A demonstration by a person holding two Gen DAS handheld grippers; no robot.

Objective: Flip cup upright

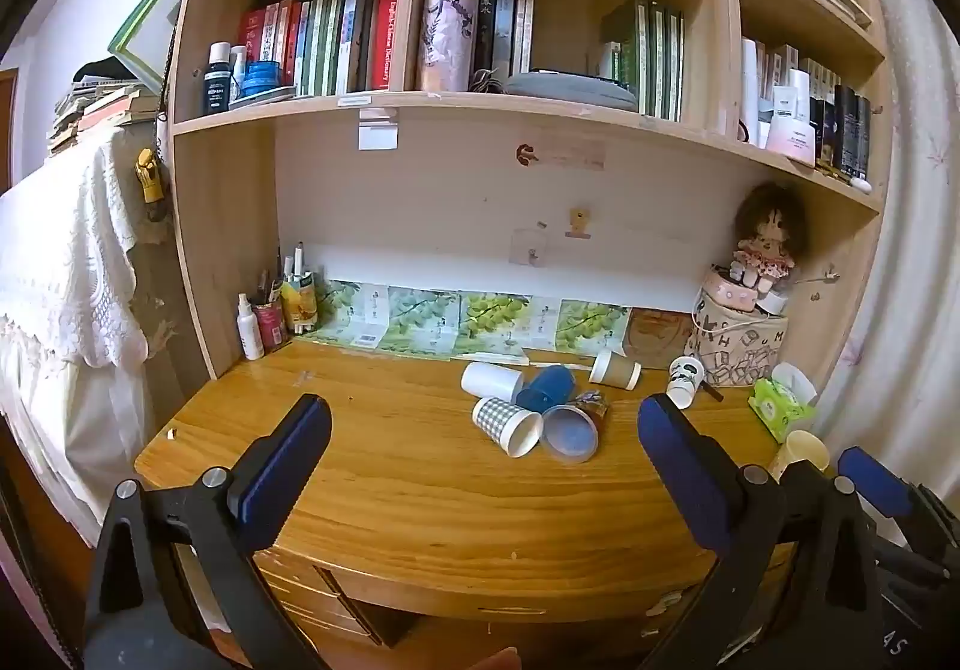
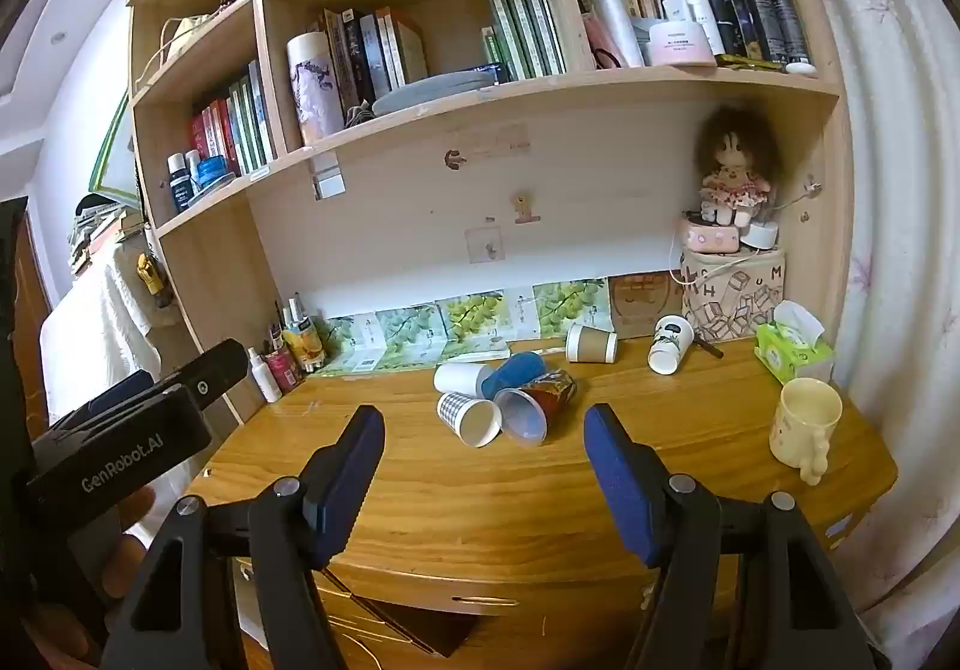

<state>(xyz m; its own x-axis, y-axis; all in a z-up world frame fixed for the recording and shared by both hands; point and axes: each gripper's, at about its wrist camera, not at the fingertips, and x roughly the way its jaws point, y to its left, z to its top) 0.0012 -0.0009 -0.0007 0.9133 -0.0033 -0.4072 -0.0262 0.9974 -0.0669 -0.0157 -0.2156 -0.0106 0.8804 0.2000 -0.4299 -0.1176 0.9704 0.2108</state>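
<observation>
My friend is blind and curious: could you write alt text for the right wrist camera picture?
Several paper cups lie tipped over in a loose pile on a wooden desk, seen between the open blue-padded fingers of the right gripper, which holds nothing. A cream mug stands upright at the right, under shelves of books.

I see a desk [image 2: 540,490] of shiny, smooth yellow wood with wavy grain. The tipped cups look like paper, such as the checked cup [image 2: 468,416], but one clear cup [image 2: 523,413] looks like plastic. My right hand-held gripper [image 2: 485,466] has matt black plastic arms and rough blue pads [image 2: 618,481].
</observation>
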